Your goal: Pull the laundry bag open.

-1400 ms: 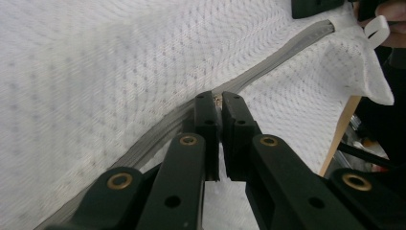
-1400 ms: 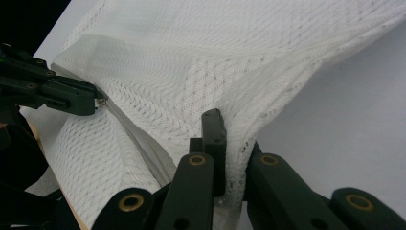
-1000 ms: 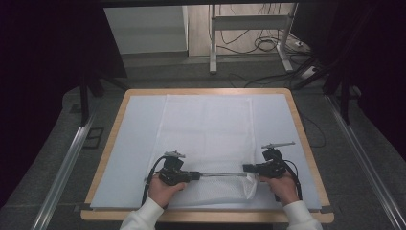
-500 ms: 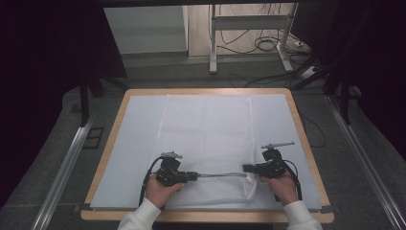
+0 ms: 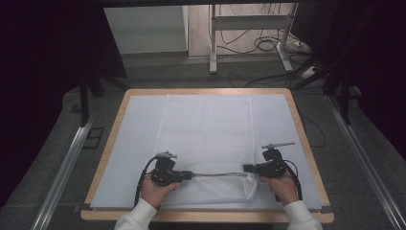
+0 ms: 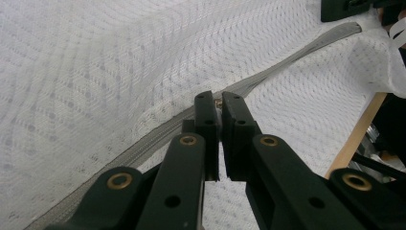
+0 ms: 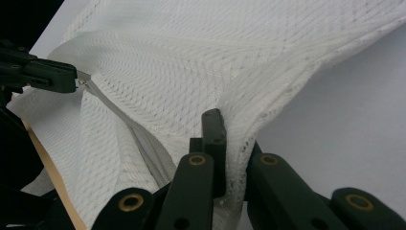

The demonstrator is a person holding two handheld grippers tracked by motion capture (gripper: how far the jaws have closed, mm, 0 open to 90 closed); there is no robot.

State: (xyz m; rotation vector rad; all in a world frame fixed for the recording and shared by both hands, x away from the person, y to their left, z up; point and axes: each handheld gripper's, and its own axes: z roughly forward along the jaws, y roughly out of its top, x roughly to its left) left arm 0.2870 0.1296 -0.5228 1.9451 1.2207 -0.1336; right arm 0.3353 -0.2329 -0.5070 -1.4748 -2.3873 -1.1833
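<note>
Left gripper (image 5: 189, 175) jaws pinched on the zipper pull (image 6: 219, 102) of the white mesh bag (image 5: 206, 129); right gripper (image 5: 246, 168) jaws clamped on the bag's corner fabric, zipper (image 5: 218, 174) taut between them. Bag lies flat mid-surface on a white sheet (image 5: 129, 139) over the wood-edged surface (image 5: 306, 139). Dark room, grey floor, cables behind. Both hands low at the near edge, grippers level, pointing at each other
</note>
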